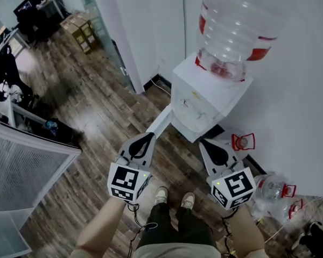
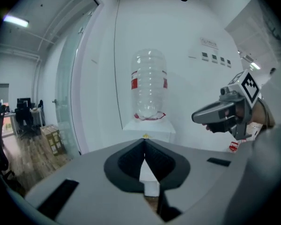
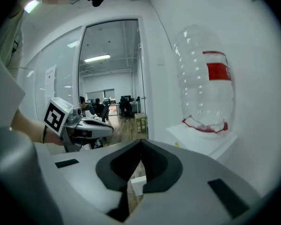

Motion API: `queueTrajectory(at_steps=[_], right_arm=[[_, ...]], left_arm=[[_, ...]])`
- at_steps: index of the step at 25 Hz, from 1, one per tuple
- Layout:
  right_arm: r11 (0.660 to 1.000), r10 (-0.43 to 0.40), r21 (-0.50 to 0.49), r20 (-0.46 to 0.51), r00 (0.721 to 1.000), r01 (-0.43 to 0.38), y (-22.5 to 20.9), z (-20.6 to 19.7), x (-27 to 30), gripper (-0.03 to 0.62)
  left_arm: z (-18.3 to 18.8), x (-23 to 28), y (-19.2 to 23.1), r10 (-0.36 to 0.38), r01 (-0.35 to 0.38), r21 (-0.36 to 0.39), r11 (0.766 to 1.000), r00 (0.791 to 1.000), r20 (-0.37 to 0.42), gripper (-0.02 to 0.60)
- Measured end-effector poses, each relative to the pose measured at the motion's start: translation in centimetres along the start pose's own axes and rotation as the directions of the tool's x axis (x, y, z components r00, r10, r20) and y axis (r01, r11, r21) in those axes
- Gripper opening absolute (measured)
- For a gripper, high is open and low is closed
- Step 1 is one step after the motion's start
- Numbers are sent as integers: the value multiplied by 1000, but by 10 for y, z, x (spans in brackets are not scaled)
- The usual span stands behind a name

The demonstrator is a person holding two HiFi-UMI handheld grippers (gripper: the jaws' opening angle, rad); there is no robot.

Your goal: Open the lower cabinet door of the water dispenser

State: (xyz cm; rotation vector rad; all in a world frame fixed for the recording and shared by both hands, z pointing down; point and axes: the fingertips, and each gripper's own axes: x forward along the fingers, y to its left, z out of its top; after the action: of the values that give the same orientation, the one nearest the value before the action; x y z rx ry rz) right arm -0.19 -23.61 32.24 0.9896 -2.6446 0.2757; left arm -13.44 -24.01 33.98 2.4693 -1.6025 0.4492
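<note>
The white water dispenser (image 1: 204,98) stands against the wall with a big clear bottle (image 1: 234,23) upside down on top. Its lower door (image 1: 160,121) swings out to the left and shows edge-on as a narrow white panel. Both grippers hang in front of the dispenser, raised and apart from it. My left gripper (image 1: 149,137) is shut and empty, just right of the door's outer edge. My right gripper (image 1: 209,144) is shut and empty too. The left gripper view shows its own closed tips (image 2: 144,142) under the bottle (image 2: 150,86), with the right gripper (image 2: 197,117) beside them. The right gripper view shows its own shut tips (image 3: 140,145).
Empty red-capped bottles (image 1: 274,190) and a red-framed object (image 1: 243,142) lie on the wood floor right of the dispenser. The person's feet (image 1: 175,198) stand below the grippers. A glass partition (image 1: 105,36), cartons (image 1: 81,31) and a white grilled unit (image 1: 21,171) are at the left.
</note>
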Motion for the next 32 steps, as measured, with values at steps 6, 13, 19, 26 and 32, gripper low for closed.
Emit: queueTrajectory(at_steps=[6, 13, 19, 26, 32], right_arm=[[998, 15, -66, 73, 997, -10, 9, 72, -64, 6], [998, -15, -53, 217, 976, 28, 11, 147, -133, 6], [997, -66, -18, 300, 952, 75, 5, 183, -185, 6], [994, -66, -58, 373, 926, 94, 19, 217, -233, 6], [993, -16, -99, 409, 913, 62, 57, 241, -261, 6]], left_arm=[[92, -39, -21, 8, -18, 123, 992, 997, 83, 6], [166, -82, -72, -42, 13, 173, 985, 985, 167, 6], [210, -107, -114, -114, 45, 278, 960, 965, 237, 6], [249, -139, -130, -130, 79, 185, 980, 949, 285, 6], [269, -167, -138, -149, 103, 161, 982, 940, 307, 6]])
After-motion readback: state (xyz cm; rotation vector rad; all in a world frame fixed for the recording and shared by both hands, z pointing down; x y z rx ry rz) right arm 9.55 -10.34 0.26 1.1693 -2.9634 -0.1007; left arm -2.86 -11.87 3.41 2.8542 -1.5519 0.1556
